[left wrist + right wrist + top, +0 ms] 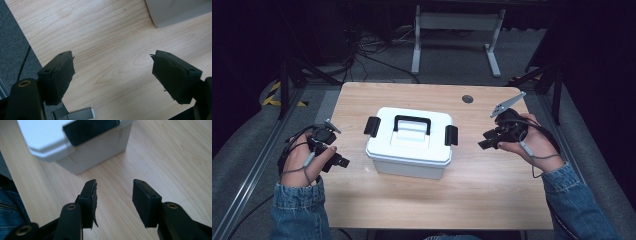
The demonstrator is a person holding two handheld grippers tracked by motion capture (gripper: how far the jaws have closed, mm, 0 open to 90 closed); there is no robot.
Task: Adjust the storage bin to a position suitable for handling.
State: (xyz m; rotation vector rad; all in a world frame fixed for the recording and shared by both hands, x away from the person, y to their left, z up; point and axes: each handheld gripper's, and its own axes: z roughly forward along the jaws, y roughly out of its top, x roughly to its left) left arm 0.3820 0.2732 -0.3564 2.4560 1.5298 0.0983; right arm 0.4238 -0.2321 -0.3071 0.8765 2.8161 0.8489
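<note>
White lidded storage box (409,143) at centre of wooden worktop (492,185), lid on, black carry handle (412,123) lying flat across lid top, black side latches at 9 o'clock (371,126) and 3 o'clock (451,135) ends, both apparently folded down over the lid rim.

Left claw (338,161) at 9 o'clock of box, near but apart, low over worktop. Jaws wide apart, nothing between them. Right claw (488,140) at 3 o'clock of box, apart from it, raised off the surface, aimed toward the near latch. Jaws parted, empty.

Handling, judged: rigid moulded plastic, smooth and somewhat slippery walls, too wide for one claw to span. Weight unknown, contents hidden; likely light if empty. Not fragile. Best holds: latch tabs, pinched at the lower edge to flip up; carry handle, once raised, for lifting. Steadying from the opposite end advisable, since box may slide on the smooth worktop when a latch is pulled.

View differences: high view gives both latches, handle and both hands together. Right gripper view (113,202) gives the latch (91,130) close up, with box wall and lid rim below it. Left gripper view (112,77) gives a bare corner of the box wall (175,11) at 1 o'clock, plus worktop edge and grey floor (12,47) at 9 o'clock.
</note>
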